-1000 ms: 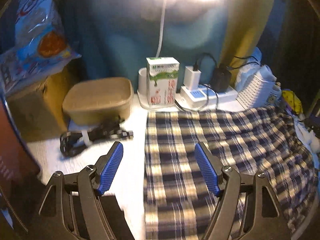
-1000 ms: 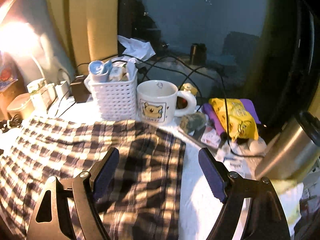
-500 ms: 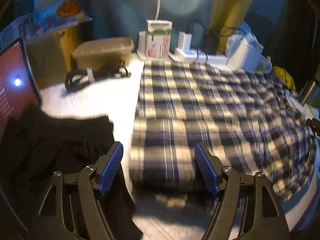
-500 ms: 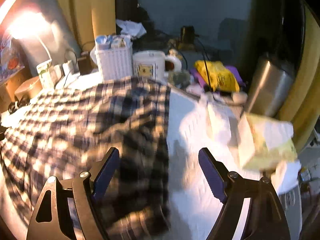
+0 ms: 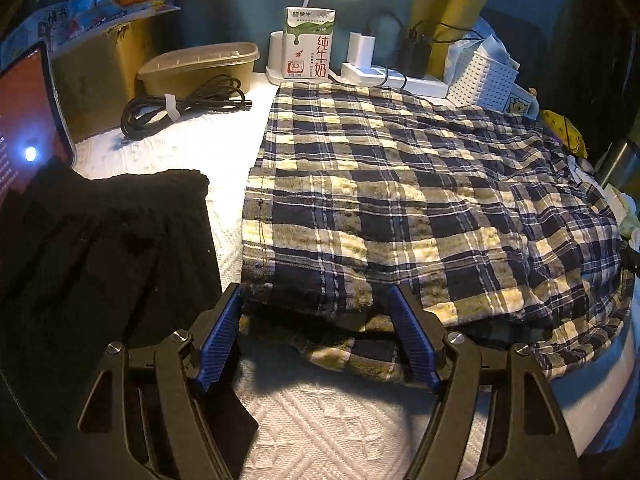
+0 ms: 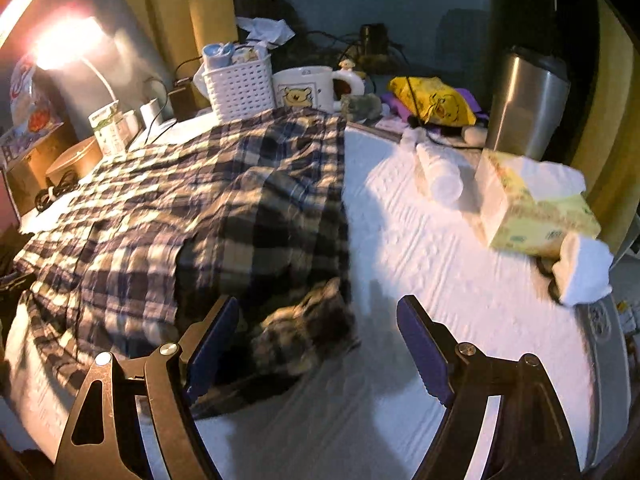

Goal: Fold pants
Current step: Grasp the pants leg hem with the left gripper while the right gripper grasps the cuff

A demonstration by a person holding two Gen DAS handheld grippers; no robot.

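One pair of plaid pants (image 5: pixel 420 208) lies spread across the white textured cloth (image 5: pixel 332 424) that covers the table, filling its middle from the back row of clutter to the near edge. The near hem is doubled over, with a second layer showing underneath.

My left gripper (image 5: pixel 316 340) is wide open and holds nothing; its two blue pads (image 5: pixel 218 340) straddle the near left corner of the pants, apart from the fabric as far as I can tell. My right gripper (image 6: pixel 318 344) is likewise wide open and empty, with the rumpled near right corner of the pants (image 6: pixel 224 216) lying between its jaws, the left pad close to the fabric, contact not clear.

Left of the pants: one black garment (image 5: pixel 104 264), one coiled black cable (image 5: pixel 180 106), one lidded brown container (image 5: pixel 200 66), one tablet screen (image 5: pixel 24 128) standing upright.

Behind the pants: one milk carton (image 5: pixel 309 42), one white power strip (image 5: pixel 394 78) carrying two chargers, one white perforated basket (image 6: pixel 238 86), one bear-printed mug (image 6: pixel 310 88).

Right of the pants: one yellow packet (image 6: pixel 434 100), one steel canister (image 6: pixel 526 104), one tissue box (image 6: pixel 536 204), one white rolled item (image 6: pixel 438 174).
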